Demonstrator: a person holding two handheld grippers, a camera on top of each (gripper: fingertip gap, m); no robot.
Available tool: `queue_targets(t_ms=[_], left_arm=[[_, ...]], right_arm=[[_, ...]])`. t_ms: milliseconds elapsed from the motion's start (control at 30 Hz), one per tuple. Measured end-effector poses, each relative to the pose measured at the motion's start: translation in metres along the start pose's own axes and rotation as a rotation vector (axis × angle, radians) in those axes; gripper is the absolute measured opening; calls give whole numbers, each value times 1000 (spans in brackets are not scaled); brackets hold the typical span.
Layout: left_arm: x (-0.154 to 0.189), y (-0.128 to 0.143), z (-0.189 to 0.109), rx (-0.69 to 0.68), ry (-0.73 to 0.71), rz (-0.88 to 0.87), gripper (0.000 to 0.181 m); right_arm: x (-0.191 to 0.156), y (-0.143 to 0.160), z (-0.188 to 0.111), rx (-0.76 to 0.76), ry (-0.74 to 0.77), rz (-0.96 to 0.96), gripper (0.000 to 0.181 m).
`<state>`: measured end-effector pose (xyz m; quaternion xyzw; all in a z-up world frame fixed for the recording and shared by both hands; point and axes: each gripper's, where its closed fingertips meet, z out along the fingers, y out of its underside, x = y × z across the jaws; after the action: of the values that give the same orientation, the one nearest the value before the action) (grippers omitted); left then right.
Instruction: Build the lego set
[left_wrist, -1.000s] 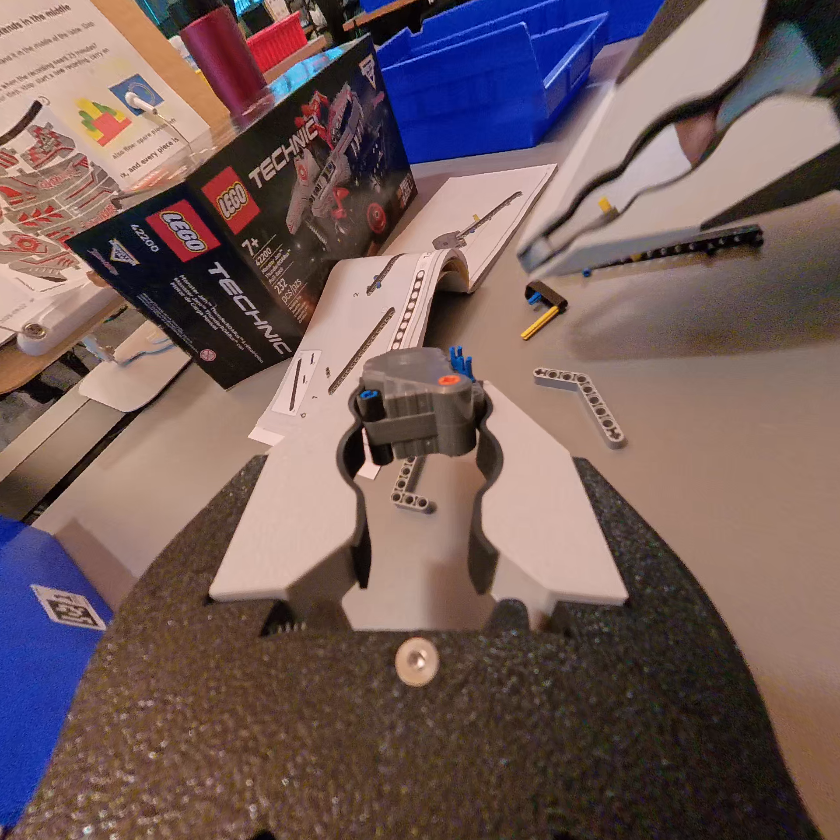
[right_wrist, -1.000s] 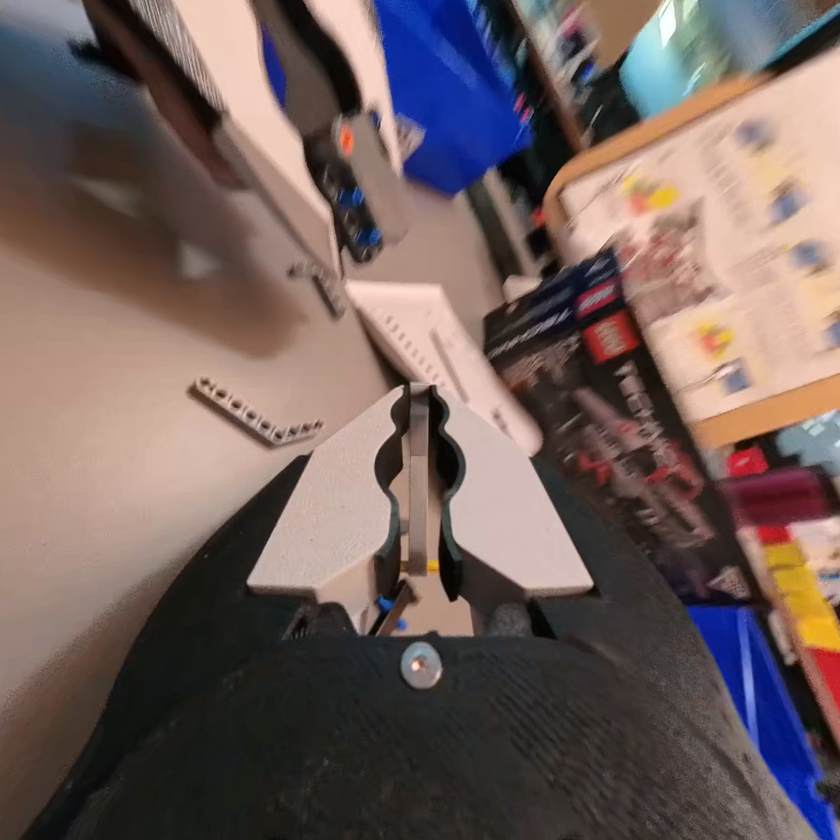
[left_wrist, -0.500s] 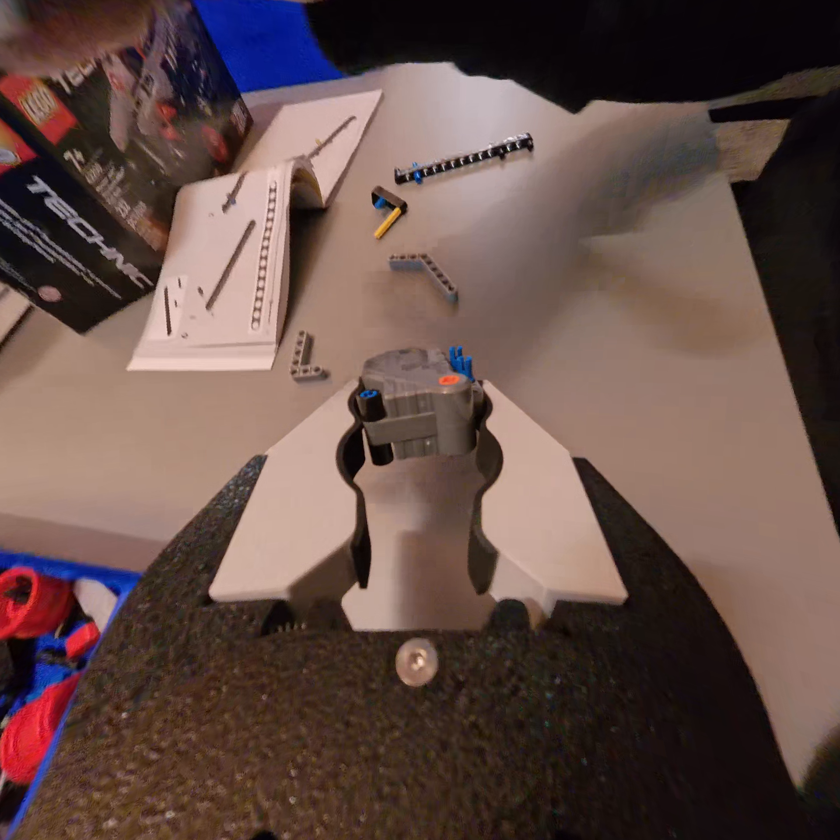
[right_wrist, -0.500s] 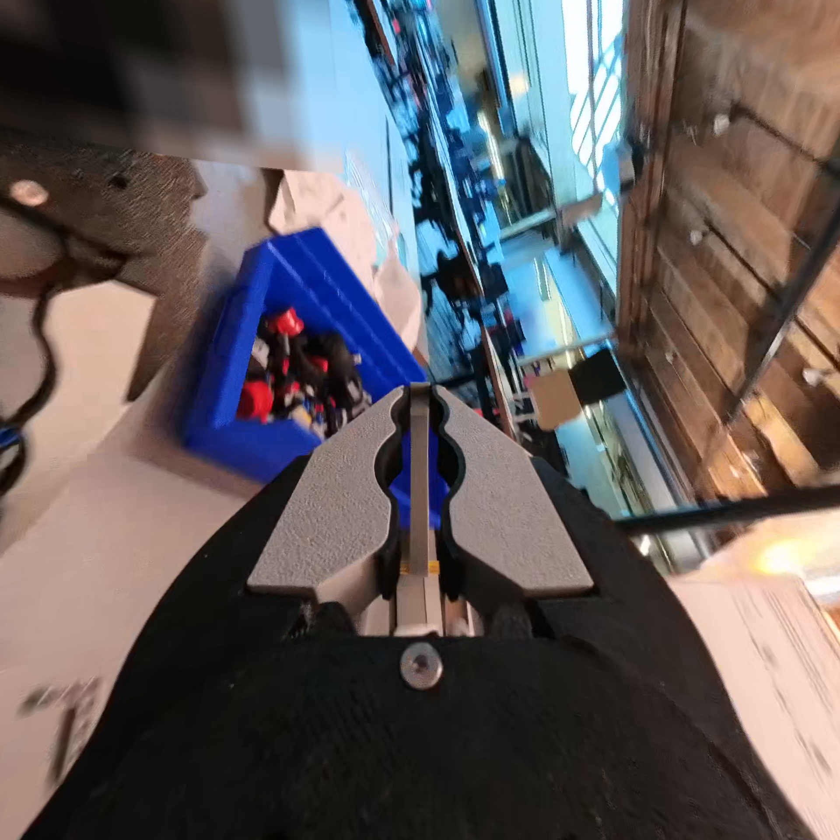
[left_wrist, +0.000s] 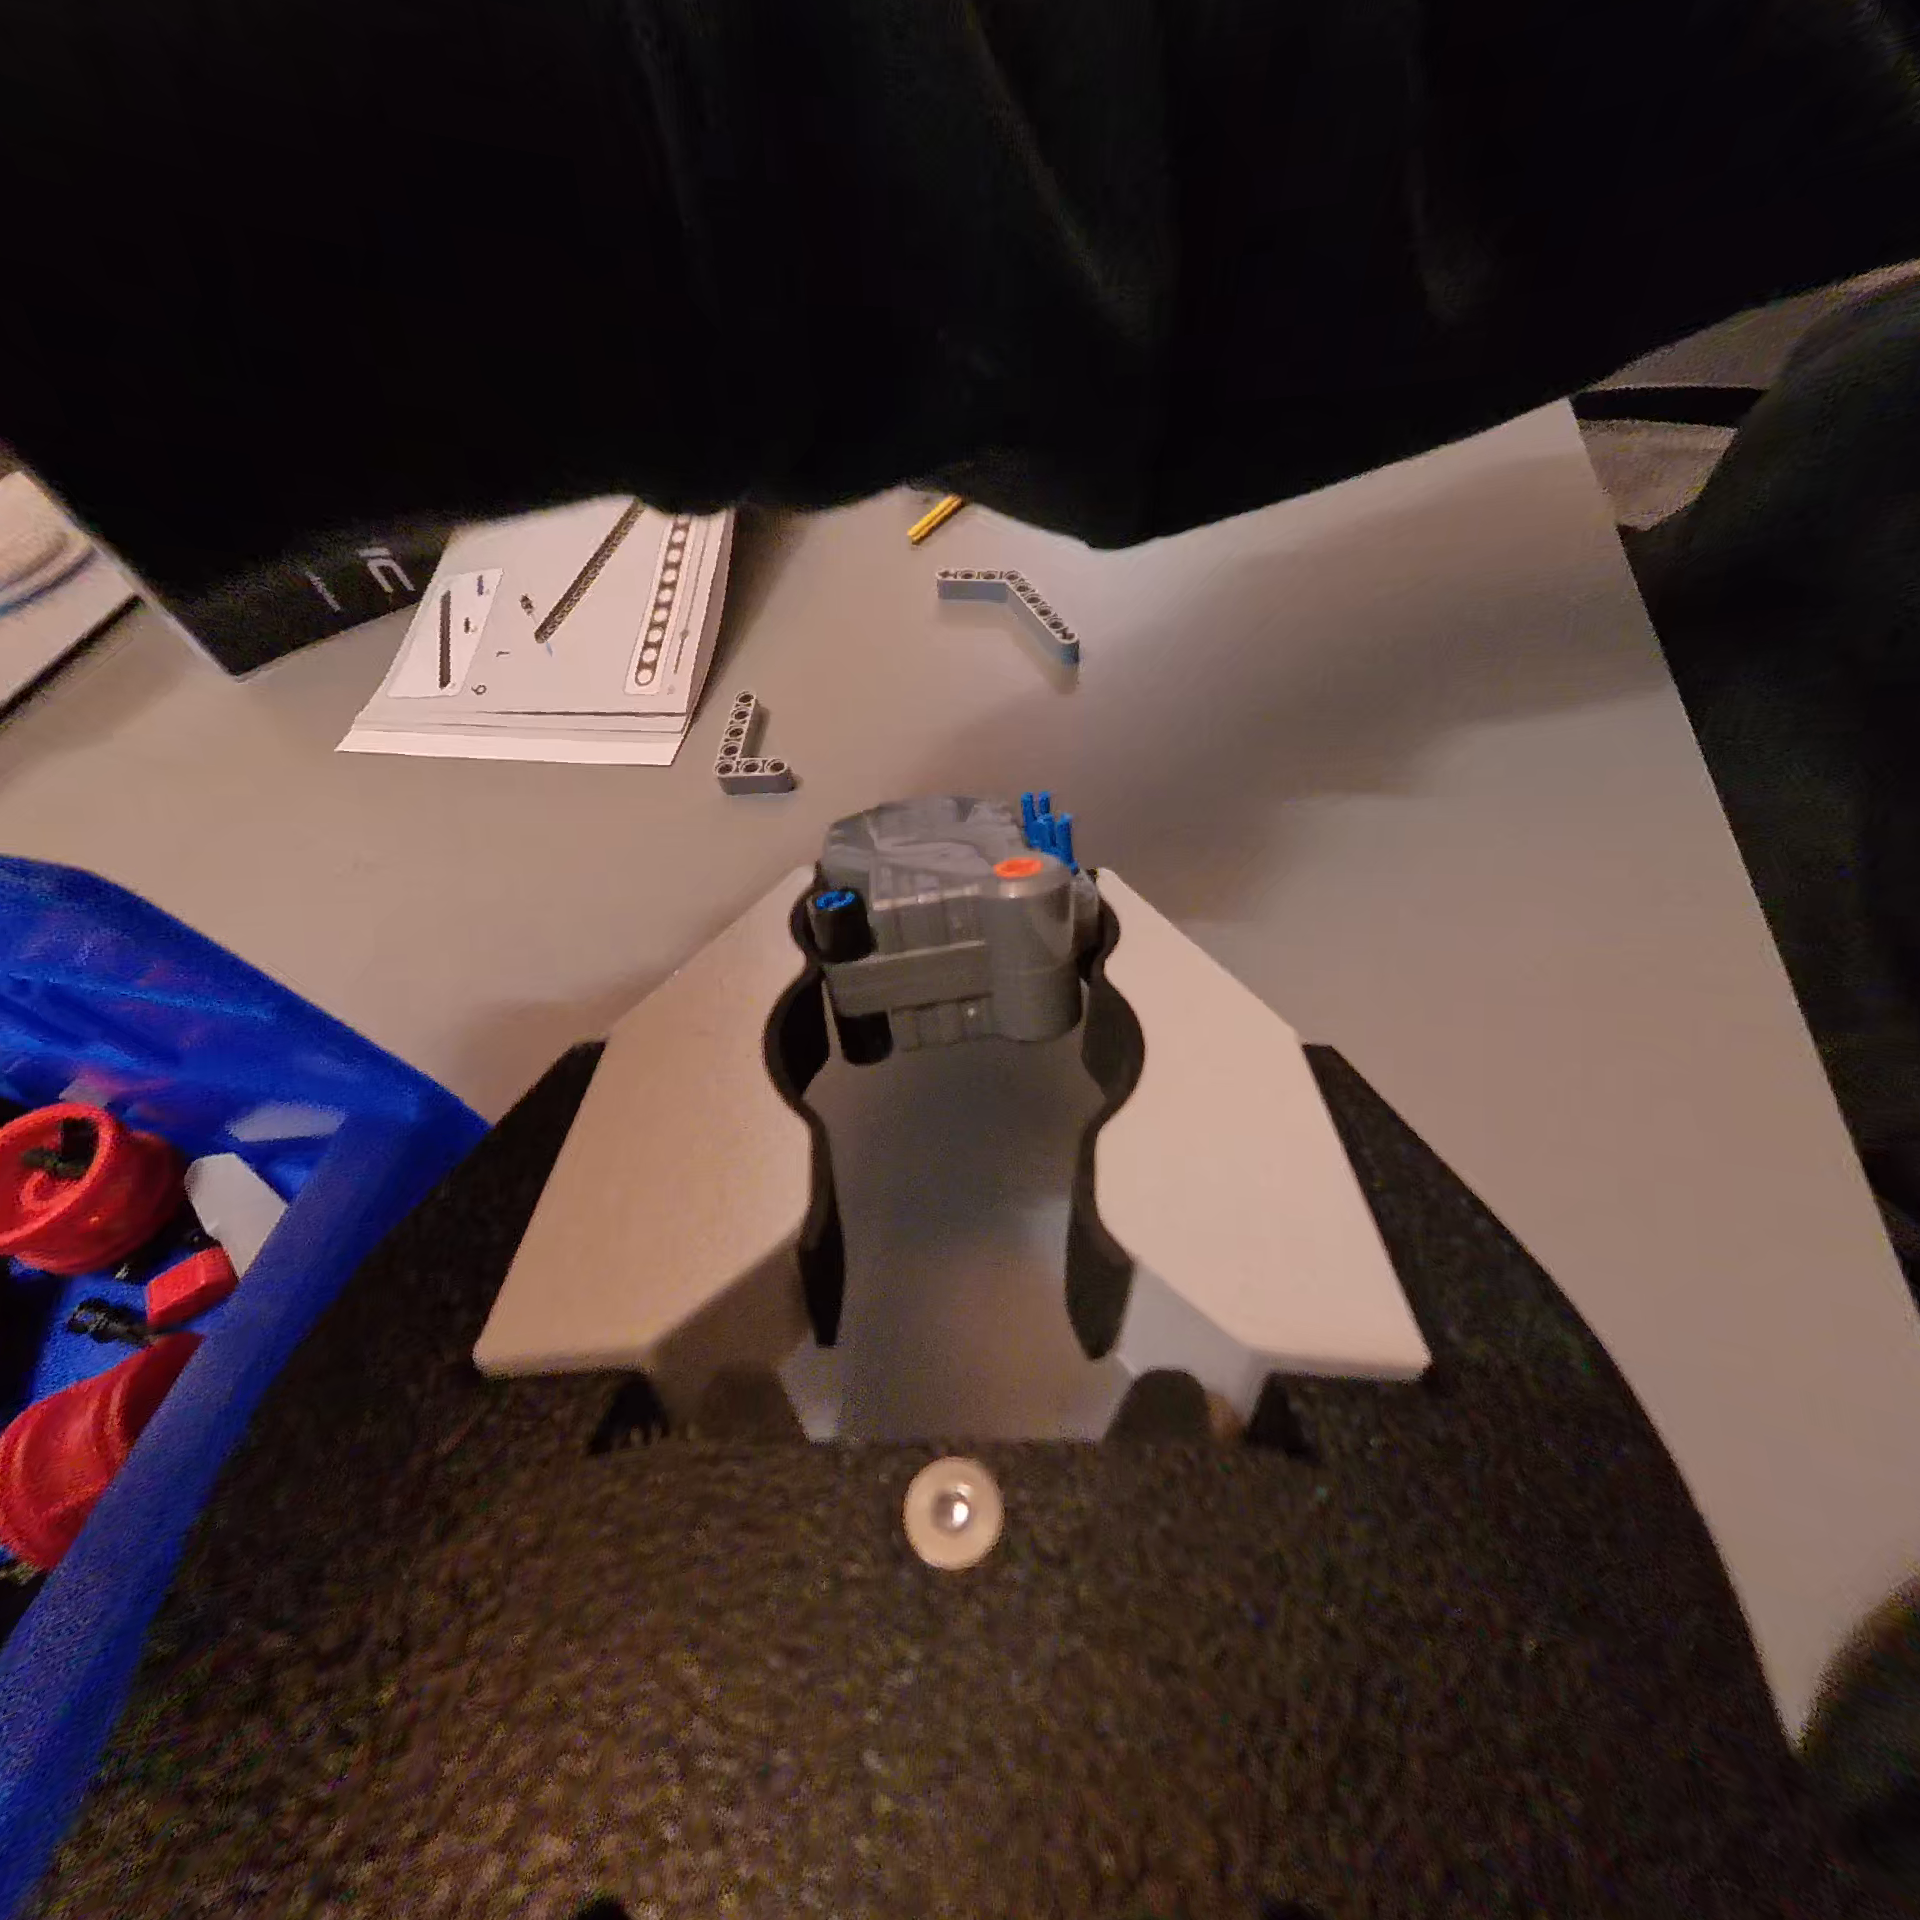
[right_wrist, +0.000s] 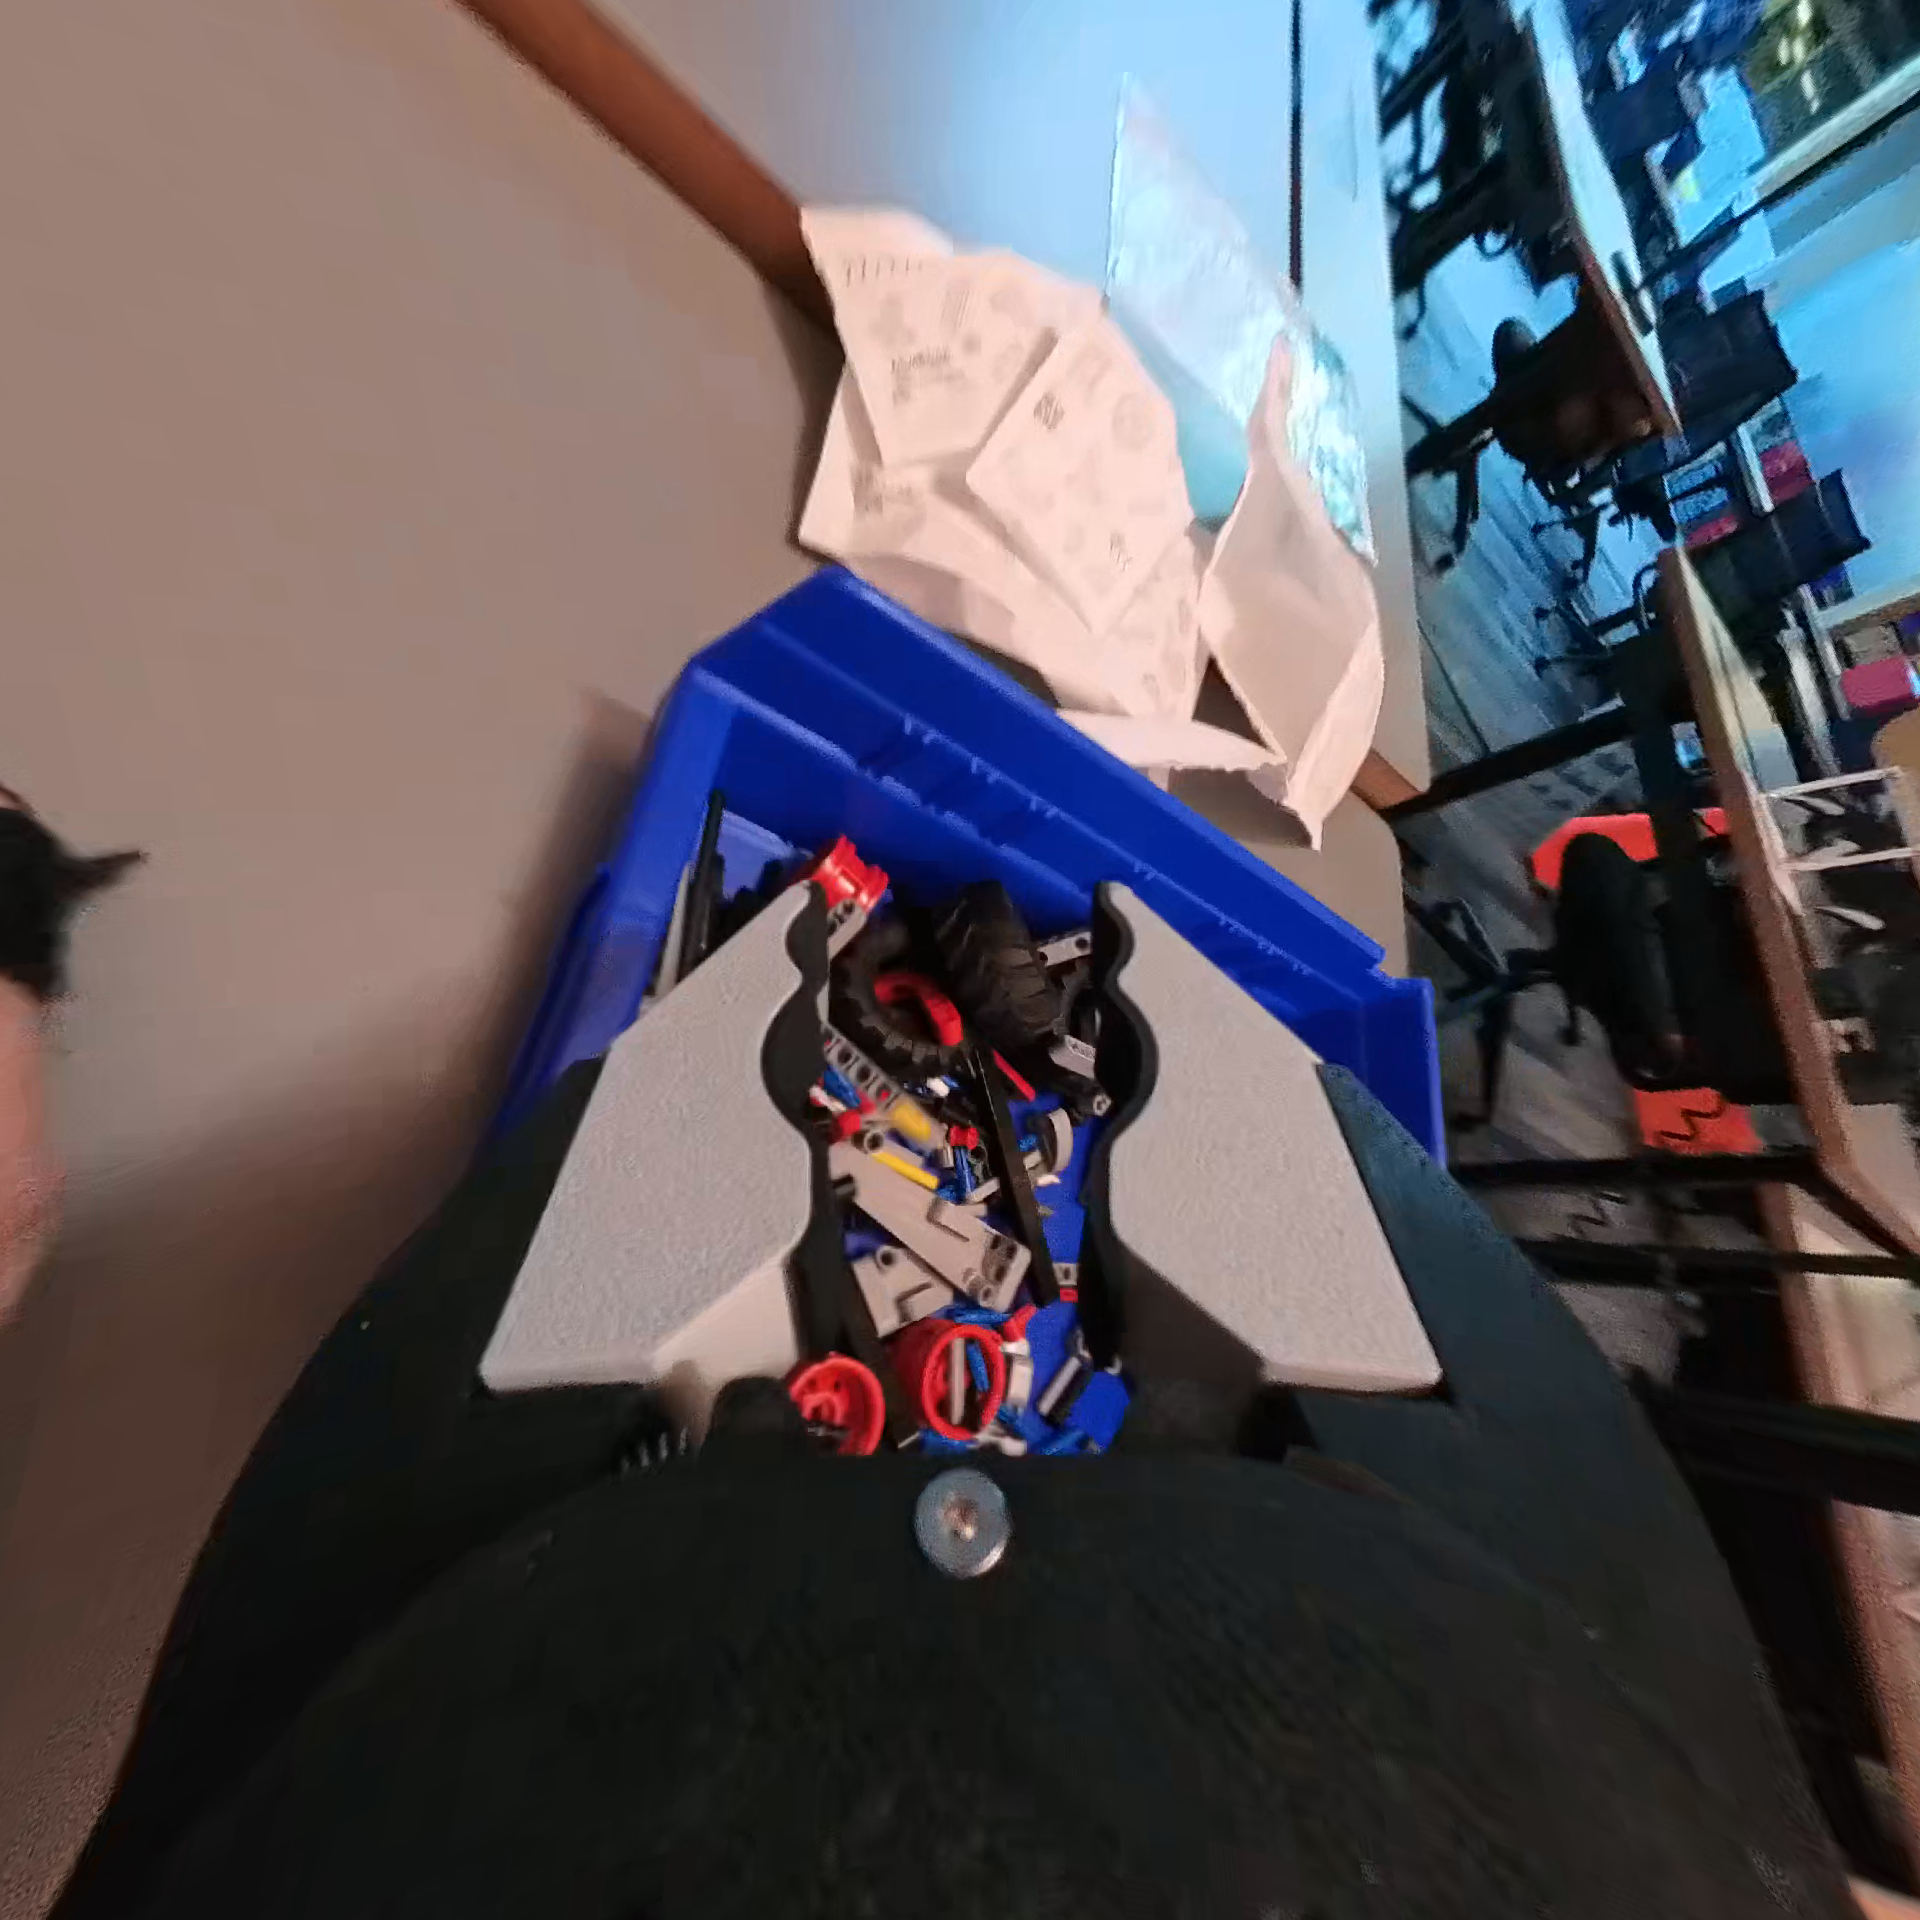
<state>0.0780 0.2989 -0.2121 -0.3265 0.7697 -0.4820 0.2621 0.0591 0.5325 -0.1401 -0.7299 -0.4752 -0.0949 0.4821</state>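
My left gripper (left_wrist: 951, 914) is shut on a grey motor block (left_wrist: 956, 935) with an orange hub, blue pins and a black pin, held above the grey table (left_wrist: 1351, 790). A grey angled beam (left_wrist: 1013, 608), a small grey L-beam (left_wrist: 750, 748) and a yellow axle (left_wrist: 933, 520) lie on the table beyond it. My right gripper (right_wrist: 961, 914) is open and empty, hovering over a blue bin (right_wrist: 997, 758) of loose parts: black tyres (right_wrist: 987, 971), red wheel hubs (right_wrist: 847, 883), grey beams and pins.
The open instruction booklet (left_wrist: 561, 644) lies at the back left. A dark sleeve (left_wrist: 935, 239) covers the top of the left wrist view. The blue bin also shows at lower left there (left_wrist: 343, 1101). Crumpled white paper bags (right_wrist: 1039, 416) lie behind the bin near the table edge. The grippers' ends are close to 25 centimetres from one another. Measured from the fingertips, the yellow axle (left_wrist: 933, 520) is 20 centimetres or so from the left gripper and 40 centimetres from the right.
My right gripper swung over the blue bin and opened; the thin grey piece it gripped is gone from its jaws. My left gripper rose and pulled back with the motor block.
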Motion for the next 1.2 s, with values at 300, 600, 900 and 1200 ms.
queue_targets(t_ms=[300,600,900,1200], left_arm=[[-4,-1,8,-21,-11,-1,44],[3,-7,32,-26,28,-4,44],[4,0,43,-98,29,5,44],[5,3,45,-120,32,3,44]], right_arm=[[-6,118,-204,-293,145,86,57],[-80,251,-315,-364,230,409,70],[-93,295,-316,-395,261,425,60],[-98,299,-315,-379,252,447,57]])
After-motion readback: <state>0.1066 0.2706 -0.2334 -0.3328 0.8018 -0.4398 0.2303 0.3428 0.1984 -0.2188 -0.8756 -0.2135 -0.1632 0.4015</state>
